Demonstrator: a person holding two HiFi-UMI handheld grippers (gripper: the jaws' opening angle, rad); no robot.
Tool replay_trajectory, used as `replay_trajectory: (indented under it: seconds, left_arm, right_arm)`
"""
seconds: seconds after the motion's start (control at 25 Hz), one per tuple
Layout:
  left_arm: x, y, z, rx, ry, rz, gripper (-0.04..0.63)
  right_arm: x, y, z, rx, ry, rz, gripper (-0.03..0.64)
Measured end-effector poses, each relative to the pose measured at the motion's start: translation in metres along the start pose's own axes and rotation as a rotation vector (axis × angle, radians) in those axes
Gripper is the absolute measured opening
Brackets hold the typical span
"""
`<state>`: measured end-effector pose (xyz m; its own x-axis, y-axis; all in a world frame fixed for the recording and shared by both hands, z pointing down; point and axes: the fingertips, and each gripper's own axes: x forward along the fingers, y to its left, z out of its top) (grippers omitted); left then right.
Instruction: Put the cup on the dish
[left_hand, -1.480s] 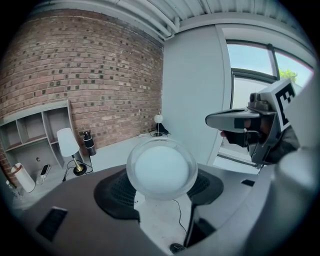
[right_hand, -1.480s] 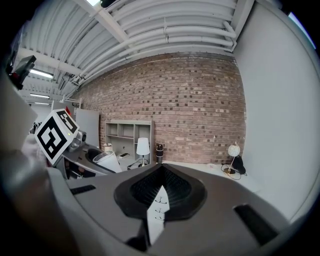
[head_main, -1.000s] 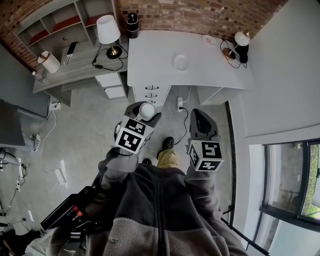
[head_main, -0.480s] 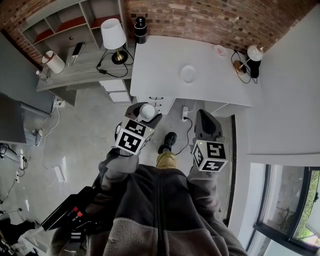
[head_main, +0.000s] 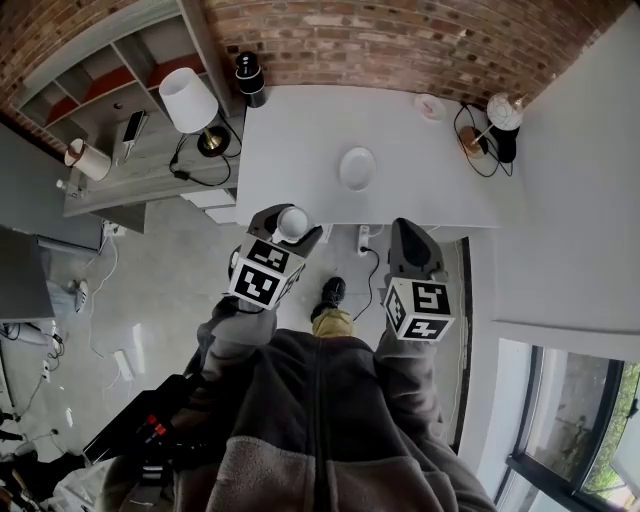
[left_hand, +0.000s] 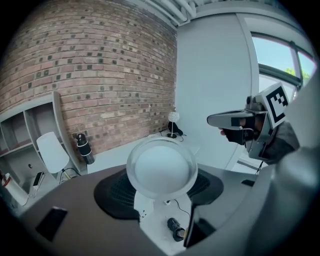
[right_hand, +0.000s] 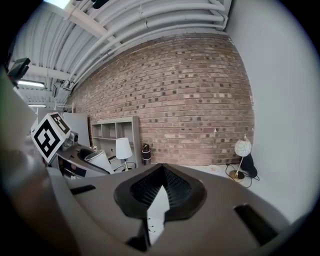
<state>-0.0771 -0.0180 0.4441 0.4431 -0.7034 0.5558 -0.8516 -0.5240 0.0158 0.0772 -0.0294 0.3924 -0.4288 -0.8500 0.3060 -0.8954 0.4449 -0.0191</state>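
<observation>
Cup (left_hand: 161, 170), white and open-mouthed, sits clamped between the jaws of your left gripper (head_main: 285, 226), its mouth turned toward that gripper's camera. You hold it in front of your body, short of the white desk (head_main: 300, 140). The dish (head_main: 357, 168) lies on the desk near the front edge, well apart from the cup, so placing is not yet done. Your right gripper (head_main: 405, 240) has its jaws nearly together on nothing; it seems idle, since one gripper is enough for this carry.

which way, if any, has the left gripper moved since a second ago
Yes, forward. In the head view the left gripper, shut on the cup, now reaches the white table's near edge, with the dish closer ahead.
</observation>
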Motion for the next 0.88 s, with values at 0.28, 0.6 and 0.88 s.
replay_trajectory:
  seconds: [0.28, 0.6, 0.88]
  left_arm:
    - [0.066, 0.013, 0.047, 0.012, 0.019, 0.002, 0.263]
    - [0.126, 0.019, 0.069, 0.02, 0.066, -0.014, 0.262]
    - [0.154, 0.025, 0.059, 0.006, 0.129, -0.041, 0.262]
  right_arm:
    - [0.053, -0.054, 0.012, 0.028, 0.014, 0.025, 0.0]
    - [0.105, -0.088, 0.008, 0.03, 0.071, 0.07, 0.0]
    - [0.134, -0.093, -0.008, 0.041, 0.139, 0.092, 0.0]
